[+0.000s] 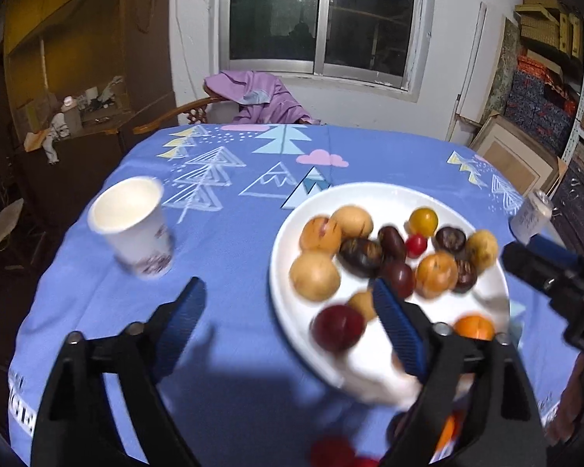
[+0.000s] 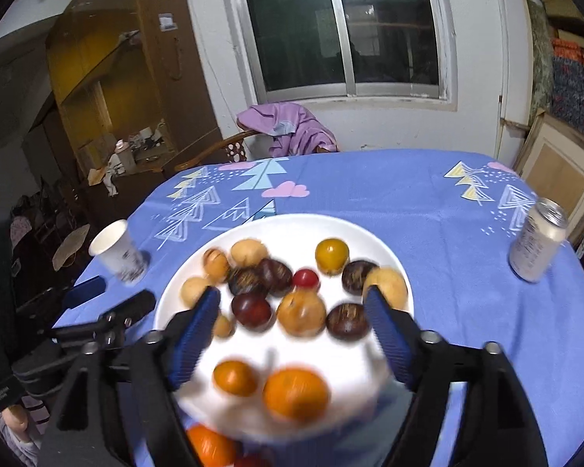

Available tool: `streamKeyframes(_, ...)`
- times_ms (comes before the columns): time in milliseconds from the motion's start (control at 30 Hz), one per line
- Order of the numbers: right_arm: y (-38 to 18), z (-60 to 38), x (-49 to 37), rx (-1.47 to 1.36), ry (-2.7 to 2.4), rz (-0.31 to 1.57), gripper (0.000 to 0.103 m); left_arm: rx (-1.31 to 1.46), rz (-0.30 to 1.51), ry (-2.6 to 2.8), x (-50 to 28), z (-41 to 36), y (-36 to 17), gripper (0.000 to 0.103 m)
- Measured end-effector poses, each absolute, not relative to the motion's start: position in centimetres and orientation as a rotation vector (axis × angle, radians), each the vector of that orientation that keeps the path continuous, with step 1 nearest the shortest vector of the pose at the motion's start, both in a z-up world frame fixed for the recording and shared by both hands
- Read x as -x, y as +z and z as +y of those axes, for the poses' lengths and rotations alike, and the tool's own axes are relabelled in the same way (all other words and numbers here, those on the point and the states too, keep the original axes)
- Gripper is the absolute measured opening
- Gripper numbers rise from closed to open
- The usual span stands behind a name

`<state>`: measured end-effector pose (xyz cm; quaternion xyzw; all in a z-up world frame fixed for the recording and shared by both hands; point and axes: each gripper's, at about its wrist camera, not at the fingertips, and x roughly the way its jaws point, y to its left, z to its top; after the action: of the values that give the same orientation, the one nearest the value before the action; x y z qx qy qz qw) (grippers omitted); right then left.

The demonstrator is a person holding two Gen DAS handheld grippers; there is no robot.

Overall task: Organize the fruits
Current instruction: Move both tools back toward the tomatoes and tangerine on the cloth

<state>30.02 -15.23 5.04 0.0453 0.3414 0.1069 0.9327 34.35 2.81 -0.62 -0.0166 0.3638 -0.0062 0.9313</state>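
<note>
1. Surface: bench point(image 2: 428, 233) under a blue cloth printed with trees, mountains and pink clouds. Behind its far edge, a wooden chair point(image 2: 222, 148) draped with a purple garment point(image 2: 288, 128).
2. Room: white wall with one dark sliding window point(image 2: 346, 27); brown cabinet point(image 2: 109, 89) on the left; stacked boxes and patterned fabric on the right.
3. Count, containers: one white plate point(image 2: 370, 241), mid-bench toward the near edge; one paper cup point(image 1: 136, 225) near the left edge; one drinks can point(image 2: 537, 245) near the right edge, upright.
4. Count, fruits point(image 2: 301, 313) on the plate, right wrist view: about sixteen. Roughly seven tan, five dark brown or maroon, two orange, one yellow, one small red. Motion blur near the front rim makes the count approximate.
5. Off the plate at the near edge: one orange fruit point(image 2: 210, 445) and a red one beside it, both partly hidden.
6. Left gripper point(image 1: 292, 311): fingers spread wide, nothing between them; right-hand finger point(image 1: 399, 330) over the plate's left rim, the other over bare cloth.
7. Right gripper point(image 2: 292, 323): fingers spread wide above the plate, fruit visible between them, none clamped.
</note>
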Motion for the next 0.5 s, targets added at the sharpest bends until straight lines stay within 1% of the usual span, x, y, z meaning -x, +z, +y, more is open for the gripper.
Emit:
streamKeyframes(67, 4.9, -15.4, -27.1, -0.094, 0.22, 0.677, 0.093, 0.017, 0.737, 0.0, -31.7, 3.1, -0.9, 0.092)
streamKeyframes(133, 4.5, -15.3, -24.4, -0.076, 0.213, 0.658, 0.093, 0.01, 0.733, 0.001, -29.3, 3.3, -1.3, 0.092)
streamKeyframes(200, 3.9, -15.2, -22.3, -0.06, 0.208, 0.641, 0.097, 0.009, 0.737, -0.008, -27.3, 3.3, -2.1, 0.093)
streamKeyframes(367, 2.0, -15.4, -18.3, -0.002, 0.176, 0.63, 0.098, -0.072, 0.771, 0.001, -24.8, 2.4, -4.4, 0.094)
streamKeyframes(500, 1.9, -16.0, -17.3, -0.038, 0.186, 0.6, 0.098, -0.099, 0.767, 0.002, -24.7, 1.9, -5.0, 0.094)
